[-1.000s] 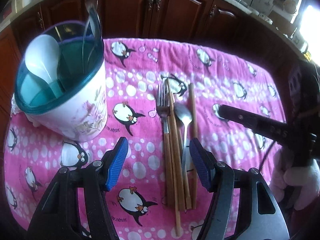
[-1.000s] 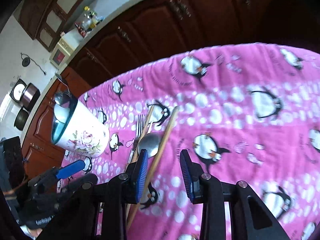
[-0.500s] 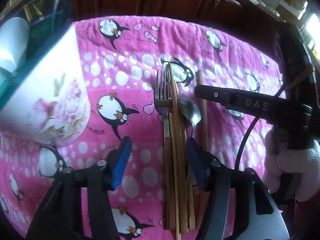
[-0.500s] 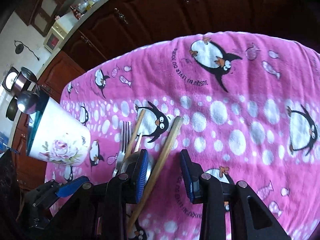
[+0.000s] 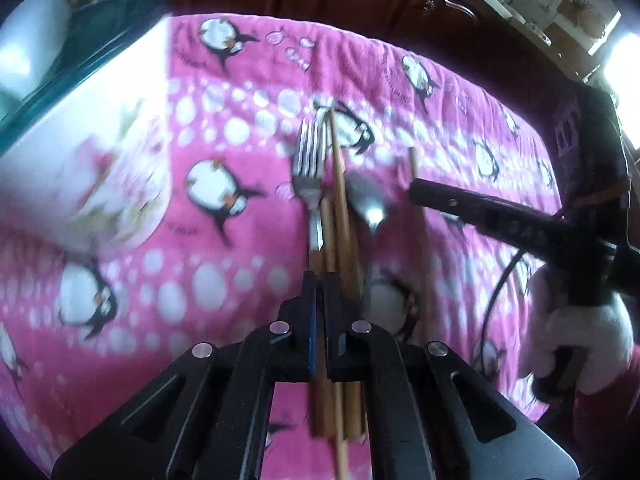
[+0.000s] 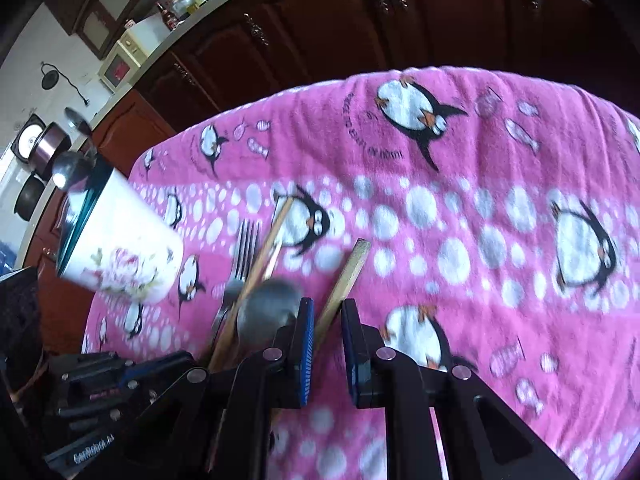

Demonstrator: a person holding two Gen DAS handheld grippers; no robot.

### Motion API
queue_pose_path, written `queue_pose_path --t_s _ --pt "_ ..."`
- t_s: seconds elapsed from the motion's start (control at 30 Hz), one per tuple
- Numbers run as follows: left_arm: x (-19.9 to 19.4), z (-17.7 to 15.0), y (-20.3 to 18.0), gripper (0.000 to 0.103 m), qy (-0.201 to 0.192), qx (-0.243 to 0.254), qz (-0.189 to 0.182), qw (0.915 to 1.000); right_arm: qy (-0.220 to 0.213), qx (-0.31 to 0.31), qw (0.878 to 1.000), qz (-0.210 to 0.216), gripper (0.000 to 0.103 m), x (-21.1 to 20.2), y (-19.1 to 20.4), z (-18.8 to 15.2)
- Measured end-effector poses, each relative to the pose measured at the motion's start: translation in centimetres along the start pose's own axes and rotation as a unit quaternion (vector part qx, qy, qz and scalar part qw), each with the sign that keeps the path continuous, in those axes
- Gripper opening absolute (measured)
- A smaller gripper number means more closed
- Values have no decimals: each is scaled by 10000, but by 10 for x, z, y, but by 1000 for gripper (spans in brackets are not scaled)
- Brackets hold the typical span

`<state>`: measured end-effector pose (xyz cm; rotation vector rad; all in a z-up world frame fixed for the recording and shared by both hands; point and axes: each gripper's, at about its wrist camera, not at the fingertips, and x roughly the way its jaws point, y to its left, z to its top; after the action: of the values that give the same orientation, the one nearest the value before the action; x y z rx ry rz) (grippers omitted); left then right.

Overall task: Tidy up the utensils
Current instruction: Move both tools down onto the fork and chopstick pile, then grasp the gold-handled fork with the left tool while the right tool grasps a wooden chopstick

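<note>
The left gripper [image 5: 319,280] has its jaws drawn almost together, with only a thin gap at the tips, closed on the wooden handle of the fork [image 5: 309,168]; the fork's flat metal tines point far along the cloth. Just to the right of the fork lie slender, straight-sided wooden chopsticks [image 5: 339,184], and right of those a metal spoon [image 5: 366,200] with a smooth oval bowl (blurred in both views). A further single chopstick [image 6: 345,280] with a squared end lies apart to the right. In the right wrist view this chopstick runs between the blue ribbed pads [image 6: 307,360] of the right gripper [image 6: 325,306], whose jaws stand narrowly apart on either side of it; whether the pads press the wood cannot be told. All the utensils rest on a pink fleece cloth [image 6: 500,208] printed with penguins and white dots. At the far left stands the utensil holder [image 6: 116,264], a white cylindrical container with a floral print and a teal rim, already carrying a metal ladle [image 6: 72,168]. Dark wooden cabinets [image 6: 340,20] with brass handles stand beyond the far edge.
</note>
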<state>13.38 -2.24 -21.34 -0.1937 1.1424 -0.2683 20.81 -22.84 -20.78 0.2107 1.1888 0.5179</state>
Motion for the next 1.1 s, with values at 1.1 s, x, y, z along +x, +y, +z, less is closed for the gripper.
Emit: queue_pose_path --t_s 1.1 --pt "-29 -68 30 7 477 -120 52 9988 278 -209 9987 371 9 -23 28 -48"
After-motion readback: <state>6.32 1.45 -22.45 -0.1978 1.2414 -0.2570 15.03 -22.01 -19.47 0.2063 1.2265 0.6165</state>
